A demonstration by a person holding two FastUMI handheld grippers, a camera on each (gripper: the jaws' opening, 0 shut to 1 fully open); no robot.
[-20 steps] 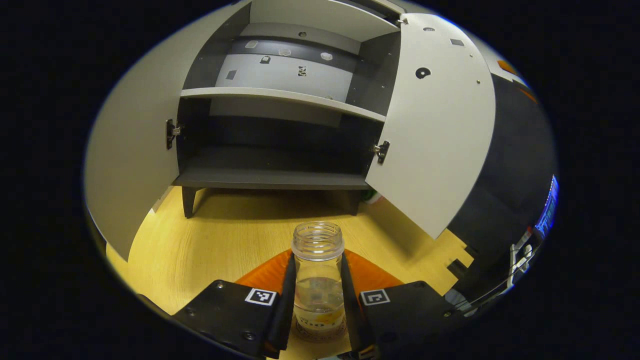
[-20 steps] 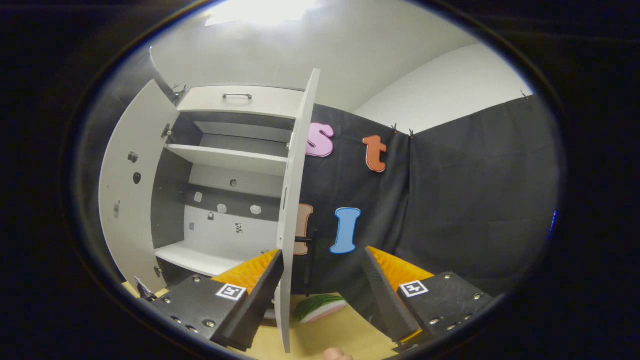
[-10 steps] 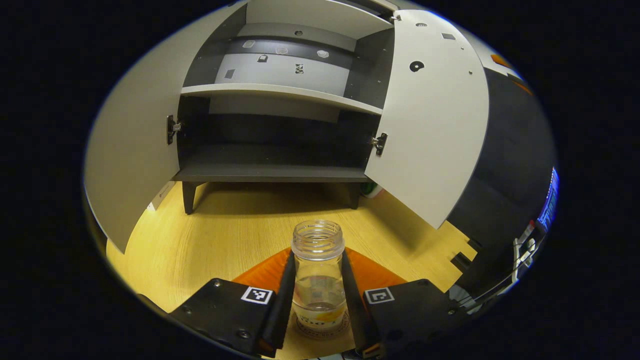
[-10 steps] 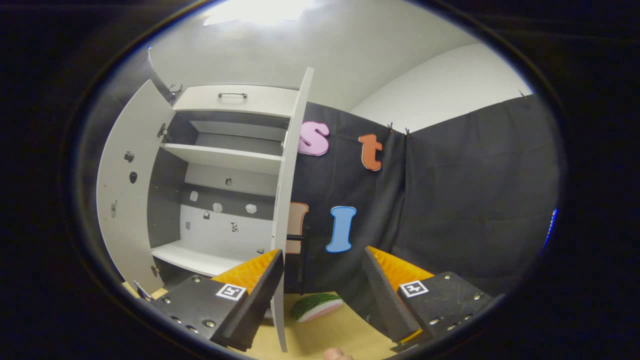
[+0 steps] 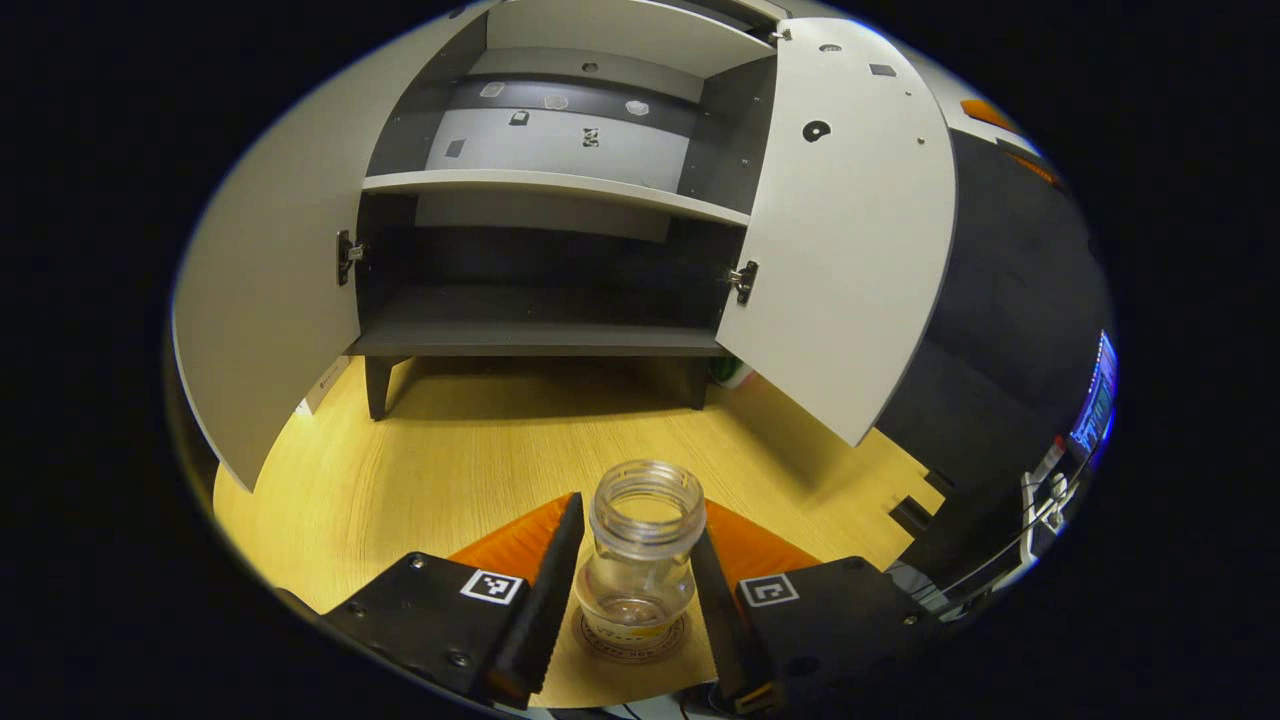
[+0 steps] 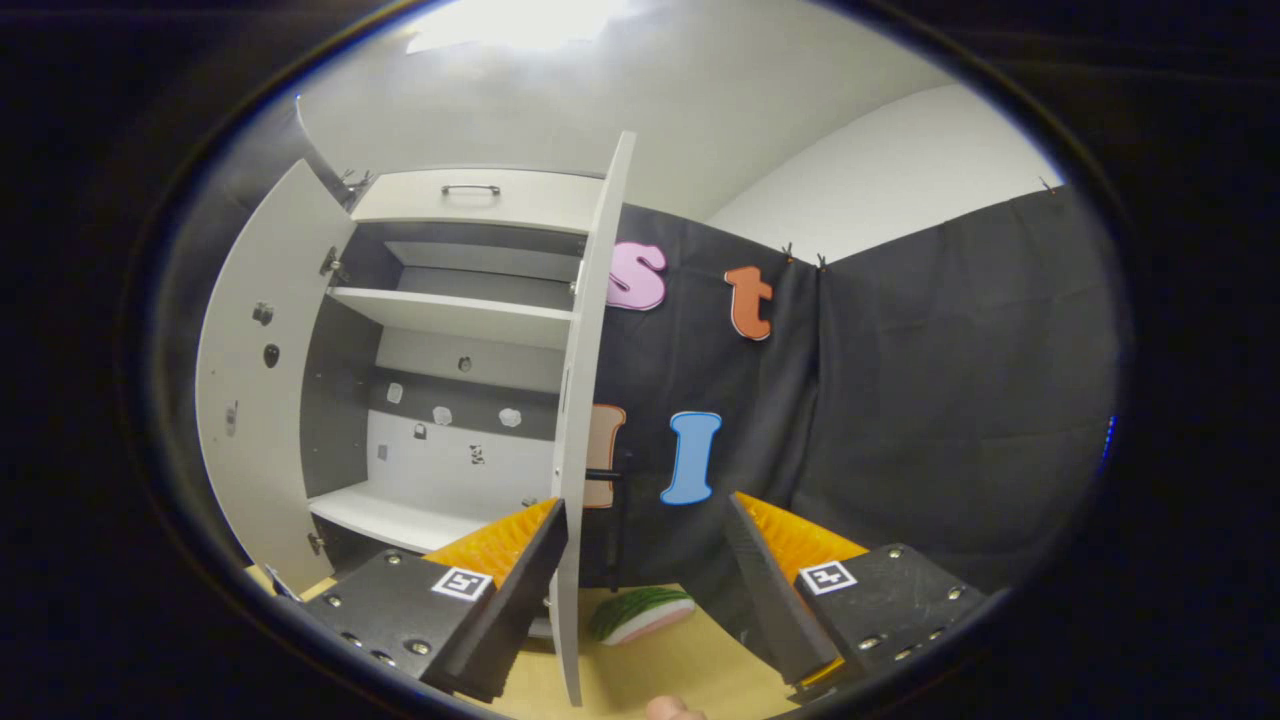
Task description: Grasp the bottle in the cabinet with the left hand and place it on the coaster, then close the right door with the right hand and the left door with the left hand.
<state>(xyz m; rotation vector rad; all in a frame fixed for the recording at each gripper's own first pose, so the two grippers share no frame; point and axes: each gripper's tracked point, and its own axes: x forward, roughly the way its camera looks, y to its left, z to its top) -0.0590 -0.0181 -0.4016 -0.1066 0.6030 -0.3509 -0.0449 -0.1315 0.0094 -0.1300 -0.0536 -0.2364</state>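
The cabinet (image 5: 540, 250) is standing on short legs at the far side of the wooden bench (image 5: 450, 470), its shelves showing bare in the left gripper view. Both doors are hanging open: the left door (image 5: 265, 300) is swinging out wide toward the near edge of the bench, and the right door (image 5: 850, 250) is angling out on its hinges. In the right gripper view the right door (image 6: 585, 400) is showing edge-on, running down just beside the right tool's left-hand finger; whether the two are touching cannot be told. The right tool (image 6: 645, 585) is hanging with its fingers spread wide and nothing between them, and a green-and-pink slice-shaped object (image 6: 640, 612) is lying on the bench beyond it. Nearer the left camera, the left tool (image 5: 632, 590) is sitting low over the bench with its fingers parted, flanking the bottle (image 5: 640, 555) with a visible gap on the left side. The clear, uncapped bottle is standing upright on the round coaster (image 5: 633, 640), well in front of the cabinet.
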